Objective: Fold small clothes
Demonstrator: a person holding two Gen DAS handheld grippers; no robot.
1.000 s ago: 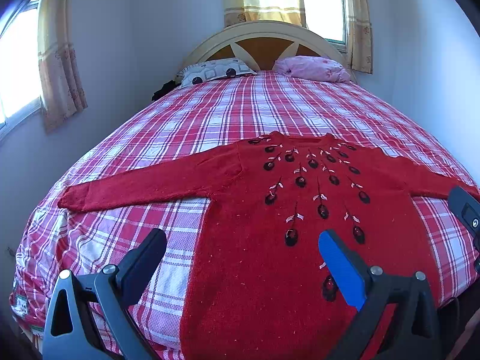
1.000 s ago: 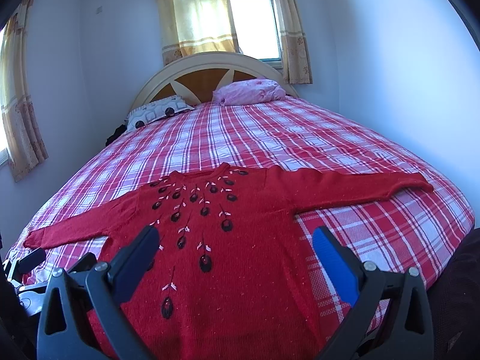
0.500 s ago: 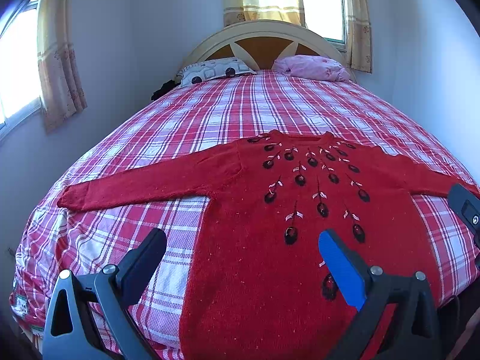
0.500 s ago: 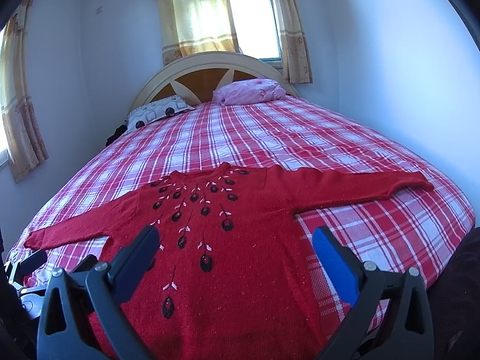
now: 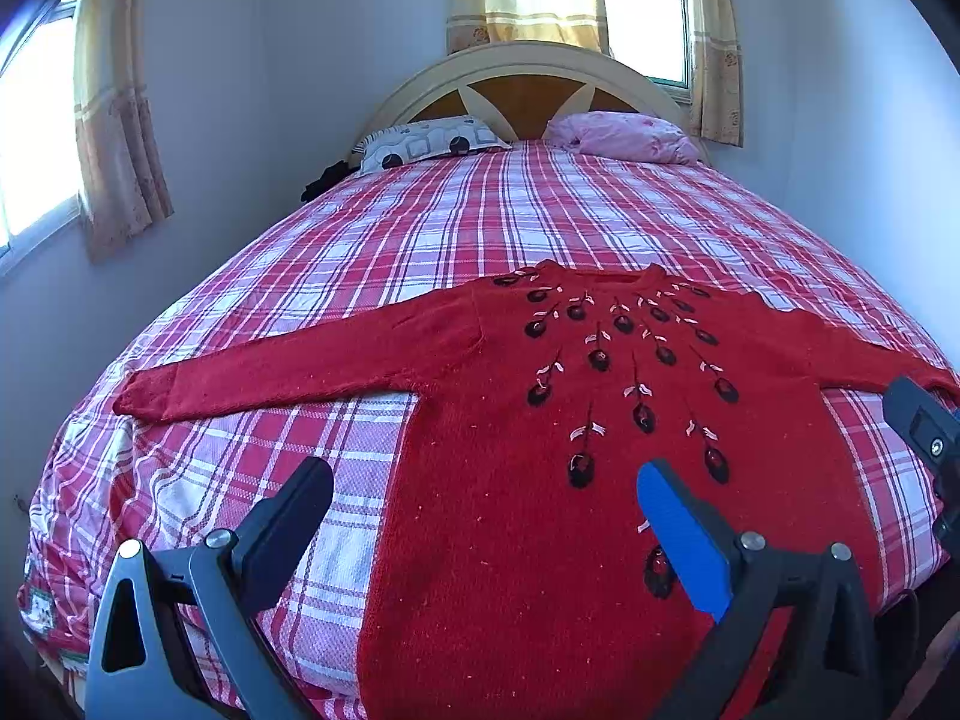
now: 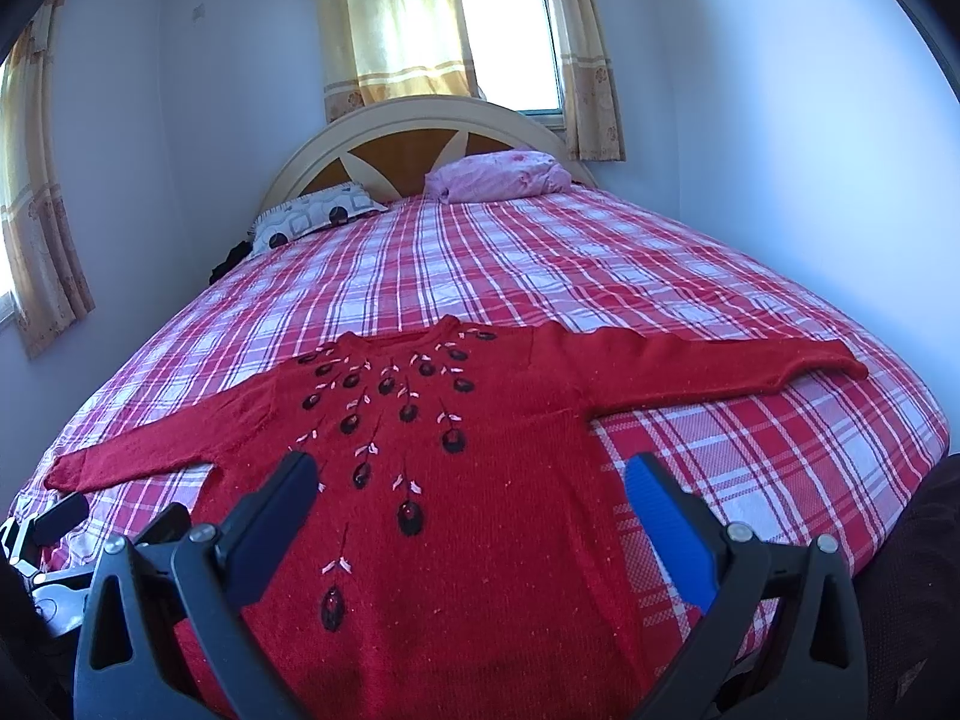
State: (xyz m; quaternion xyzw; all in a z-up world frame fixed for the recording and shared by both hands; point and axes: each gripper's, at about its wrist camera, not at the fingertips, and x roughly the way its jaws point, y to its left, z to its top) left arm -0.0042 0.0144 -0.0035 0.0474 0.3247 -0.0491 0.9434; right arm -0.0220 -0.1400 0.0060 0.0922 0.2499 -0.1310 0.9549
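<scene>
A red knitted sweater (image 5: 516,420) (image 6: 480,450) with dark embroidered flowers lies flat and face up on the checked bed, both sleeves spread out sideways. My left gripper (image 5: 483,483) hovers open over its lower left part, nothing between the fingers. My right gripper (image 6: 471,474) hovers open above the lower right part of the sweater, also holding nothing. The right gripper's finger tip (image 5: 918,420) shows at the right edge of the left wrist view. The left gripper's fingers (image 6: 60,516) show at the lower left of the right wrist view.
The bed (image 5: 480,228) has a red and white checked cover. A patterned pillow (image 5: 426,147) and a pink pillow (image 5: 624,135) lie by the arched headboard (image 5: 528,84). Walls close in on both sides, with curtained windows (image 6: 510,30). A dark item (image 5: 324,177) sits at the bed's far left edge.
Both views have barely shifted; the sweater lies as before and both grippers stay open.
</scene>
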